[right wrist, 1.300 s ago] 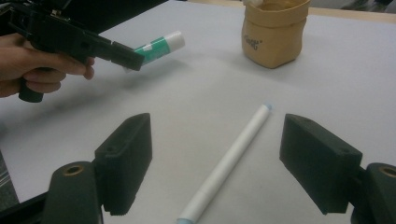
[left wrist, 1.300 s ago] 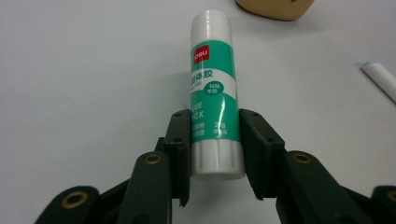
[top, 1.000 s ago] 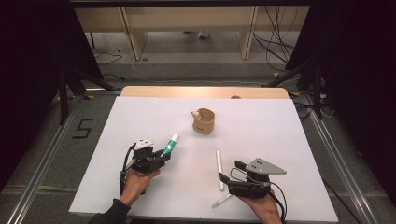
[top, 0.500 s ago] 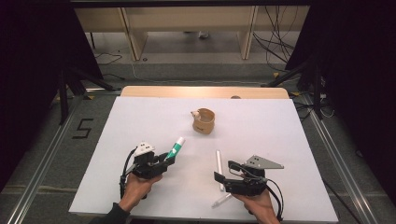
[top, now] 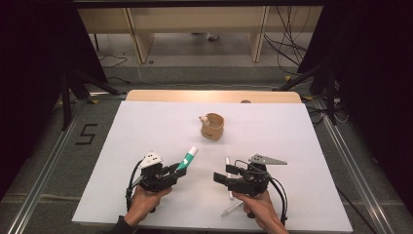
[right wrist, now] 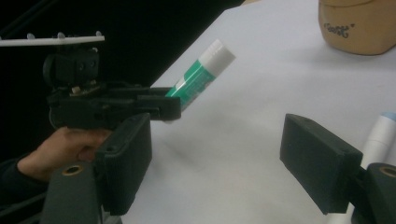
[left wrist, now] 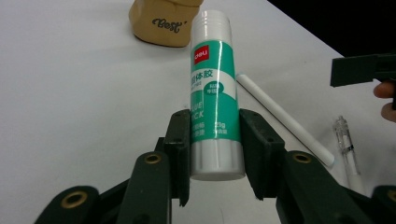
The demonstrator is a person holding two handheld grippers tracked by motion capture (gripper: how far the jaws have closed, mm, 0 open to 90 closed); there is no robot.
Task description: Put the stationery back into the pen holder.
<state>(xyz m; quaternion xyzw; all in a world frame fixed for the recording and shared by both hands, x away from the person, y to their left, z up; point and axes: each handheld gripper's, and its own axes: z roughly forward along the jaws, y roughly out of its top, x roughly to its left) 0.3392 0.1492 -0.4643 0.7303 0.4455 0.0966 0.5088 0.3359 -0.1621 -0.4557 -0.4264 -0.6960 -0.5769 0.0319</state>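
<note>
The white bench (top: 146, 131) carries everything here, and the tan cup (top: 213, 126) stands well beyond both sets of jaws, upright with its mouth open. The left gripper (top: 179, 168) pinches the green-and-white glue stick (left wrist: 212, 93) near its base, one jaw pressed on each side, so the capped end juts forward and upward past the jaw tips, lifted clear of the bench. The right gripper (top: 220, 176) has its jaws spread with nothing between them; the white pen (top: 228, 170) lies just beside and partly under it, and a clear cap (left wrist: 345, 140) lies close to that. The step in hand looks like carrying the stick to the cup. To do it well, keep the pinch firm, bring the base over the cup mouth, tip the stick nearer upright, and release only once it sits inside.
</note>
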